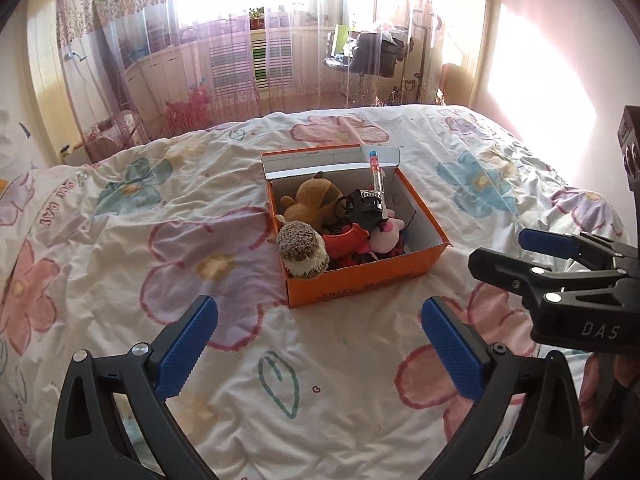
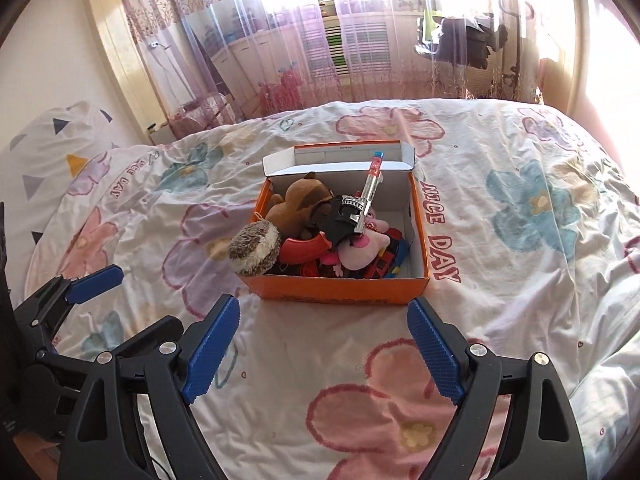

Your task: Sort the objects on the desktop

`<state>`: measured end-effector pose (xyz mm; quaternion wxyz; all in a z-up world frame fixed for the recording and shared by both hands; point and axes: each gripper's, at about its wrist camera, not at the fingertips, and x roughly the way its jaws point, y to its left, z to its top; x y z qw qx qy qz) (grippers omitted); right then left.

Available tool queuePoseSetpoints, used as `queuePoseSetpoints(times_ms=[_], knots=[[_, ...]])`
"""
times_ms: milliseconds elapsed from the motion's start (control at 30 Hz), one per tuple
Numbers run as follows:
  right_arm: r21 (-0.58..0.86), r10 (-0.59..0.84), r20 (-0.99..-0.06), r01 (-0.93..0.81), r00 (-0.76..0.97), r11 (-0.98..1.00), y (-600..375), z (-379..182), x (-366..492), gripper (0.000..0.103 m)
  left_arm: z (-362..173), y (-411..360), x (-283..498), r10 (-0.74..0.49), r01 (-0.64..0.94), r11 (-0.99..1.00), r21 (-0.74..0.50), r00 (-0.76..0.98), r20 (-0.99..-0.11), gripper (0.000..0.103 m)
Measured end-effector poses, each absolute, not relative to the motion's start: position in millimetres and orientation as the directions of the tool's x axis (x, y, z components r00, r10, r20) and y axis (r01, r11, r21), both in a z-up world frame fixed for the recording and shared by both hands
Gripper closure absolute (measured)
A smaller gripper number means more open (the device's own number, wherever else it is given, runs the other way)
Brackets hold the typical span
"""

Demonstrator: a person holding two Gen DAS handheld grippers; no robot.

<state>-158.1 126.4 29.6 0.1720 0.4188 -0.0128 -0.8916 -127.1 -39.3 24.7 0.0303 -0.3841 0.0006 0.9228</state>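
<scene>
- The orange box (image 2: 340,290) sits in the middle of the bed (image 2: 520,320), lid flap thrown back on its far side, and it is packed with toys.
- Inside it: a brown plush (image 2: 298,200) at the far left, a spiky hedgehog plush (image 2: 256,248) bulging over the near-left corner, a pink plush (image 2: 364,250) near the middle, a red plastic piece (image 2: 304,250) between them, and some red and blue toys along the right wall that are too tangled to name.
- A toy revolver (image 2: 354,210) lies on top of the heap; its long axis runs from the black grip low in the middle up and away to the muzzle, which leans on the far wall of the box.
- With no toy lying loose on the quilt, the sorting looks largely done, or else the box is about to be unpacked; I cannot tell which.
- The box lies straight ahead of the right tool (image 2: 324,350), its near wall just beyond the fingertips; from the left tool (image 1: 320,350) it lies ahead and slightly right, farther off. The right hand looks the nearer one.
- Right tool: spread wide, holding nothing, touching nothing, hovering above the quilt.
- Left tool: likewise spread wide and empty, clear of the box and the bedding.
- The two tools are side by side, close but apart.
</scene>
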Motion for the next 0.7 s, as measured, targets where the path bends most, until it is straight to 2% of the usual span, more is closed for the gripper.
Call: queuePoseSetpoints(times_ms=[367, 633, 700], knots=[[0.100, -0.233, -0.720, 0.234, -0.654, -0.967, 149, 36, -108, 0.016, 52, -36, -111, -0.006, -0.018, -0.999, 0.028, -0.737, -0.676, 0.000], [0.051, -0.185, -0.683, 0.207, -0.706, -0.977, 150, 55, -84, 0.015, 53, -29, -104, -0.035, 0.000, -0.999, 0.055, -0.764, -0.644, 0.000], [0.035, -0.180, -0.674, 0.212, -0.716, -0.977, 147, 57, -82, 0.011, 54, -33, -101, -0.056, 0.030, -0.998, 0.051, -0.775, -0.629, 0.000]])
